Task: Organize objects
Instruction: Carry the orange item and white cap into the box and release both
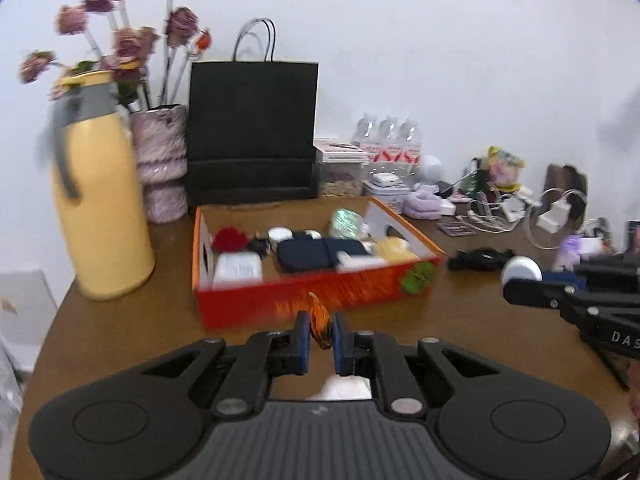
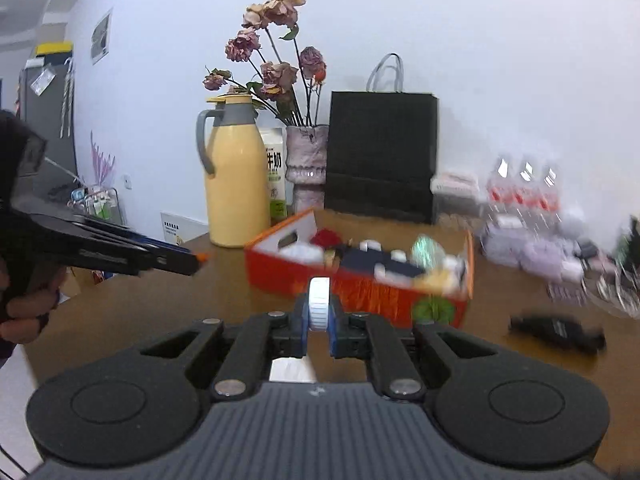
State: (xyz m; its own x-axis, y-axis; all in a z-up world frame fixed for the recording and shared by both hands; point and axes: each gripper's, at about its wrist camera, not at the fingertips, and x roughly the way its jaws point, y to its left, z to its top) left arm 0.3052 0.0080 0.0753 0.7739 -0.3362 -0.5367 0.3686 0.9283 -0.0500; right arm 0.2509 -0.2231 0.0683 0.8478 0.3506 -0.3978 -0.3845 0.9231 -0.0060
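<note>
My left gripper [image 1: 321, 330] clamped a small orange-black striped object [image 1: 320, 322]; my right gripper [image 2: 319, 312] pinched a white ridged disc [image 2: 319, 304]. Both hovered just before the orange cardboard box [image 1: 320, 300].

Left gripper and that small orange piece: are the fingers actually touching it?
Touching. In the left wrist view the left gripper has both blue-padded fingers closed against the sides of the small orange piece, with no gap visible on either side.
</note>
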